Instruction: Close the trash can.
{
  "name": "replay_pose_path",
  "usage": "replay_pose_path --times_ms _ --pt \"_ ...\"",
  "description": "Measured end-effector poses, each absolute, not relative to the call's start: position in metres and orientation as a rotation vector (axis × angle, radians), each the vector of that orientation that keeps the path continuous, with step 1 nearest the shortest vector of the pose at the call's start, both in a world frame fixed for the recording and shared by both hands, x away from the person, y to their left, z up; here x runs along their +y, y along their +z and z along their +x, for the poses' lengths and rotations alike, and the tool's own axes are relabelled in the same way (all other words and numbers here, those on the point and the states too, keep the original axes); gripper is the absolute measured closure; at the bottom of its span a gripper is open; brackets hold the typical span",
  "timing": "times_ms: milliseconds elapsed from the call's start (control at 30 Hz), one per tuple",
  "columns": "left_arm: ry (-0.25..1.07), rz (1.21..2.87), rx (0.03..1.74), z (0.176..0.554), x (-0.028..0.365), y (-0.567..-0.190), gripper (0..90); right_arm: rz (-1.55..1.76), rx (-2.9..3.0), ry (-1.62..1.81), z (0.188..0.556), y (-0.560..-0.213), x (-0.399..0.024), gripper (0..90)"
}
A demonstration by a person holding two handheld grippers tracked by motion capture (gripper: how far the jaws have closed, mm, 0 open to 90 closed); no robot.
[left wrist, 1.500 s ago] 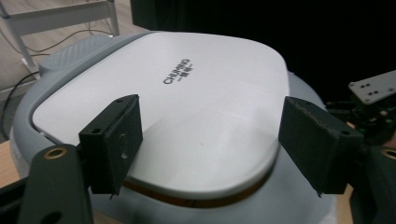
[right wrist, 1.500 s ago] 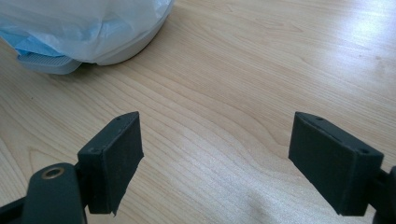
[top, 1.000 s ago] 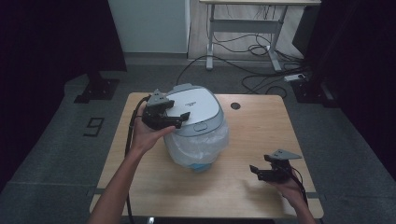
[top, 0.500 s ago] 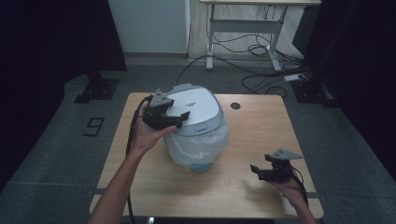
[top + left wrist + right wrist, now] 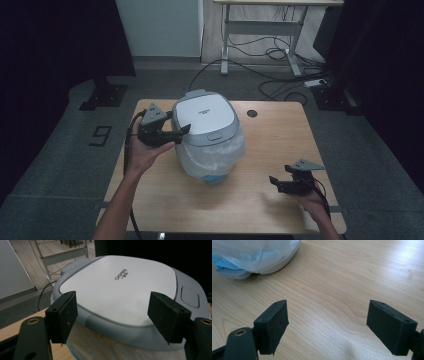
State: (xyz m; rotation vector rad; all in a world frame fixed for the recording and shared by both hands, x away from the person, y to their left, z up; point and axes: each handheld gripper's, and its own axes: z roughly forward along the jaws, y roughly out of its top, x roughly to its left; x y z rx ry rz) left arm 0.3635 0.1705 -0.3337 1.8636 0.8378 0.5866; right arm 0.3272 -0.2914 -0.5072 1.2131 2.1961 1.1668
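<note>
A rice cooker [image 5: 207, 135] with a white and grey lid [image 5: 120, 287] stands mid-table, its body wrapped in clear plastic film [image 5: 212, 157]. My left gripper [image 5: 181, 131] hovers open at the cooker's left side, level with the lid's rim, touching nothing; its jaws frame the lid in the left gripper view. A grey release button [image 5: 190, 293] sits on the lid's front. My right gripper [image 5: 276, 182] is open low over the table's near right part, apart from the cooker, with bare wood between its jaws. The cooker's wrapped base [image 5: 252, 257] appears at upper left in the right gripper view.
The wooden table [image 5: 270, 140] has a round cable hole [image 5: 252, 113] at the back. A black cable [image 5: 131, 150] trails from the left gripper off the table's left edge. Beyond the table are a desk frame [image 5: 260, 35], floor cables and a power strip [image 5: 317, 82].
The left gripper has shifted slightly beside the lid. The right gripper has stayed put.
</note>
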Motion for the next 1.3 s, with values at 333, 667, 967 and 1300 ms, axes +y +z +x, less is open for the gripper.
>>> replay_pose_path --times_ms 333,667,967,1300 --pt "0.602 1.855 0.863 0.341 0.19 -0.347 23.9 1.214 2.188 1.175 0.329 -0.506 -0.295 16.8" --pt "0.585 1.847 0.936 0.323 0.211 -0.381 23.8 1.212 2.185 1.182 0.333 -0.505 -0.296 16.9" --pt "0.531 1.869 1.002 0.313 0.219 -0.424 24.0 1.217 2.181 1.176 0.335 -0.507 -0.297 16.8" --pt "0.483 1.894 1.039 0.31 0.219 -0.452 24.0 1.223 2.179 1.169 0.336 -0.508 -0.298 16.9"
